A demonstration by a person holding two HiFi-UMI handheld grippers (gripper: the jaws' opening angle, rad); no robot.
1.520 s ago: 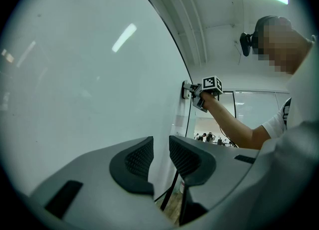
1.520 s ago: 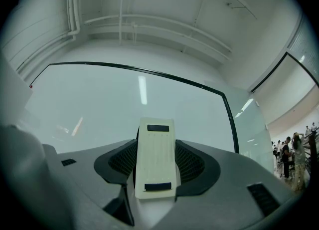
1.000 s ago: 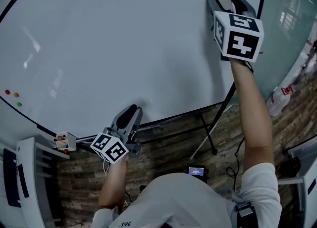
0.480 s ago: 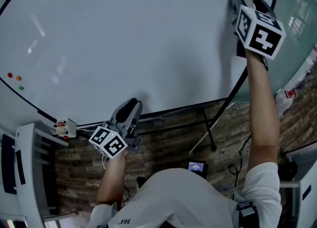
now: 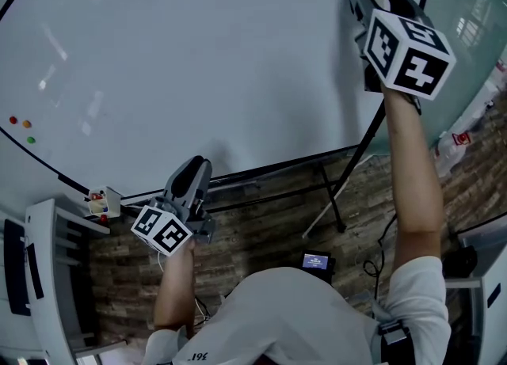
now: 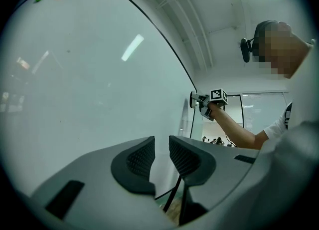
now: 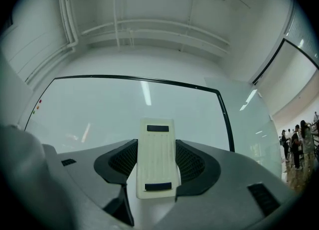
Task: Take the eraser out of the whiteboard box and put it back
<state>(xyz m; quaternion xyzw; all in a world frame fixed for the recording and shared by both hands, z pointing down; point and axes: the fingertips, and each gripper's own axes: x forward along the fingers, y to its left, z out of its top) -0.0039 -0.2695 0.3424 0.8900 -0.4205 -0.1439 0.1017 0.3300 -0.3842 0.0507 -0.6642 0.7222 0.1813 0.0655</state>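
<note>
The cream rectangular eraser (image 7: pixel 157 144) is clamped by the right gripper (image 7: pixel 157 166) jaws near the white whiteboard (image 5: pixel 198 55) and should be carried level. The left gripper (image 6: pixel 160 156) jaws are slightly parted, empty.

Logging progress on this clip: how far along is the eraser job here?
Done, it seems: the eraser is out of the box at the lower left edge of the whiteboard. In hand: the right gripper is shut on it, up by the board's top right corner. Remaining: carrying it back to the box. The left gripper is empty, jaws slightly apart.
</note>
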